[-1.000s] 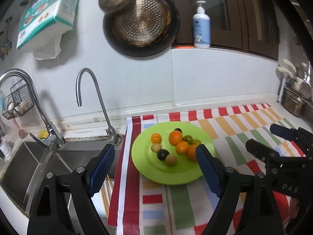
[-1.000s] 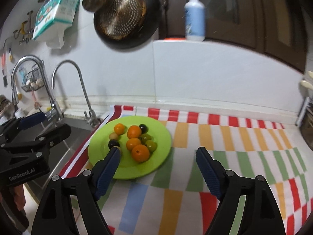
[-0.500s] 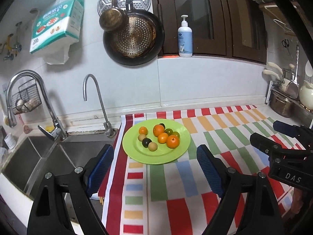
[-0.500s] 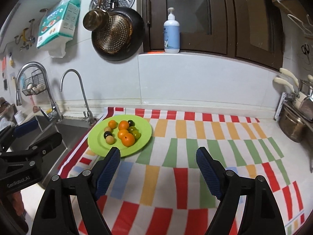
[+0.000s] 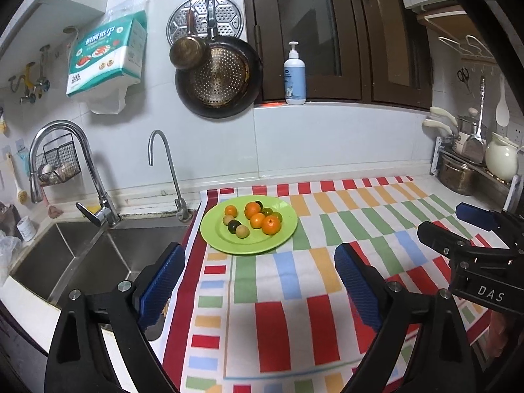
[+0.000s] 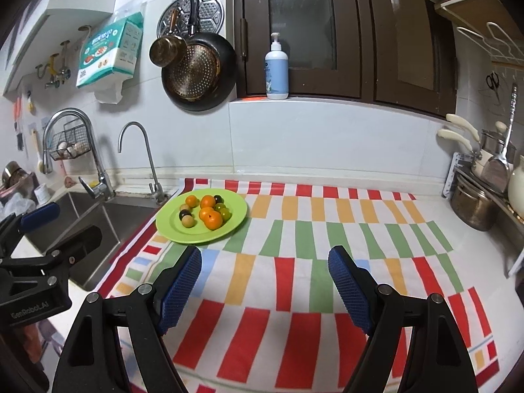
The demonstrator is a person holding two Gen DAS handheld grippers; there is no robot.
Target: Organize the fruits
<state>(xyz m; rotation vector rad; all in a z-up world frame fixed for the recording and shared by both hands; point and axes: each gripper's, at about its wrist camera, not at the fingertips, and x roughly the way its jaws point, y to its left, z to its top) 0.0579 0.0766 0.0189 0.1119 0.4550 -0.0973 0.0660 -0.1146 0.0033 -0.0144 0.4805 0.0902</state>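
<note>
Hovering level above the striped cloth (image 5: 288,281), the left gripper (image 5: 258,281) holds its blue fingers (image 5: 163,278) wide apart on nothing; the right gripper (image 6: 265,286) is likewise spread and empty, low over the desk. Both have pulled back from the plate (image 5: 222,239) since a second ago, so it now sits well ahead. The green plate, beside the sink (image 5: 82,255), carries the fruits (image 5: 253,219): oranges, green, dark and tan ones clustered together.

Bright even indoor light, soft shadows, sharp focus, fisheye-curved dark corners
</note>
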